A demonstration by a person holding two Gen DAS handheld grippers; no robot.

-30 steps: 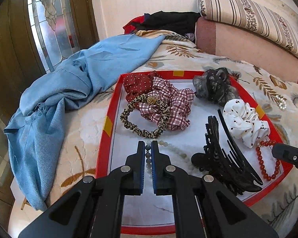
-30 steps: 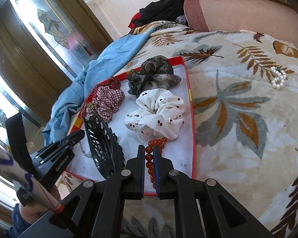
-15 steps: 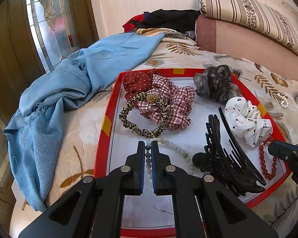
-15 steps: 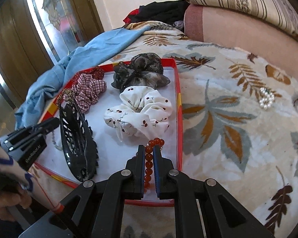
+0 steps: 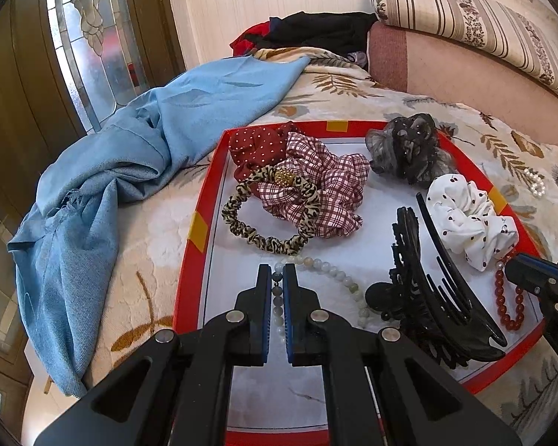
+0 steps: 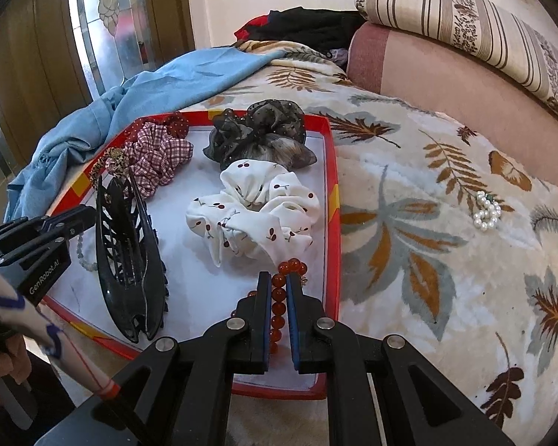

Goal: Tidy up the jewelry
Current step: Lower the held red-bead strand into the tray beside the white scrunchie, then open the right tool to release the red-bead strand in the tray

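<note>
Your jaws are both closed on beads: the left gripper [image 5: 278, 278] pinches the strand of pale green and white round beads [image 5: 338, 278] near its left end, and the right gripper [image 6: 278, 286] pinches the string of glossy red-orange round beads [image 6: 278, 308] between its blue-lined pads. Both strands lie on the white floor of the red-rimmed tray [image 5: 201, 223] that sits on the leaf-patterned blanket [image 6: 409, 223]. What your next move turns on is how each strand runs from the grip. The pale strand trails away from your left jaws to the right, curving toward the big black plastic claw clip [image 5: 431, 297], which lies lengthwise between your two grippers, so a straight lift looks likely to drag beads against the clip. The red string runs along your right gripper's own pointing line, its far loop resting just beside the white cherry-print fabric scrunchie [image 6: 256, 212] and close to the tray's right rim. In my judgement, your right hand is the nearer one to the small cluster of white pearls [image 6: 486, 211] lying loose on the blanket, well outside the tray, should that piece be next. The checked, dotted, leopard-print and grey gauze scrunchies sit at the tray's far end, clear of both grips.
</note>
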